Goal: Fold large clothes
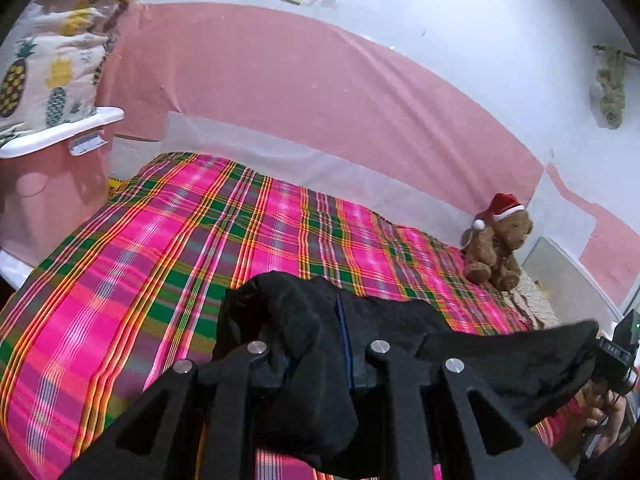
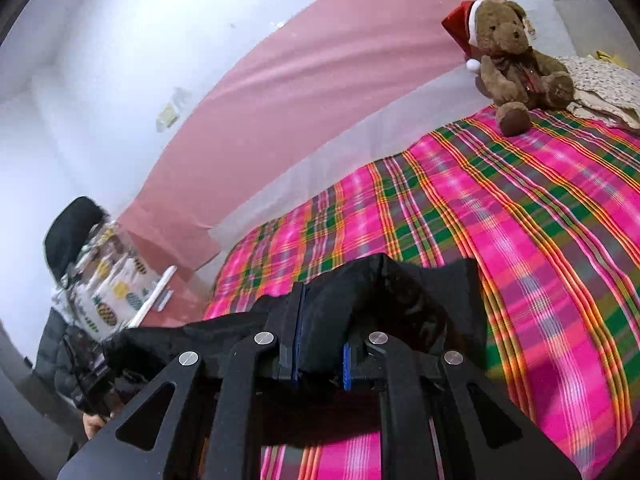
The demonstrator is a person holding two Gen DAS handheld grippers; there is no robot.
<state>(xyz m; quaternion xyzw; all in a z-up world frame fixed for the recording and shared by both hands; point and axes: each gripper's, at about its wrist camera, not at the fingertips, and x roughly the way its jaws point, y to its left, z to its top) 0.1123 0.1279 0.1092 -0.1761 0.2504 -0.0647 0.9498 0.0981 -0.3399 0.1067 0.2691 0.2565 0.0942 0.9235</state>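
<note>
A black garment [image 1: 304, 320] is bunched over my left gripper [image 1: 320, 344], which is shut on its edge. The cloth stretches rightward to my right gripper [image 1: 612, 360], seen at the far right of the left wrist view. In the right wrist view the same black garment [image 2: 360, 292] is pinched between blue pads, with my right gripper [image 2: 320, 344] shut on it. From there the cloth runs left toward my left gripper [image 2: 96, 380], held by a hand. The garment hangs lifted above the pink plaid bedspread [image 1: 160, 248].
A brown teddy bear [image 1: 496, 248] in a red Santa hat sits at the bed's far corner by the wall, beside a pale patterned cloth [image 2: 600, 84]. A pineapple-print bag [image 1: 44, 72] rests on a white shelf at the left. Pink wall covering runs behind the bed.
</note>
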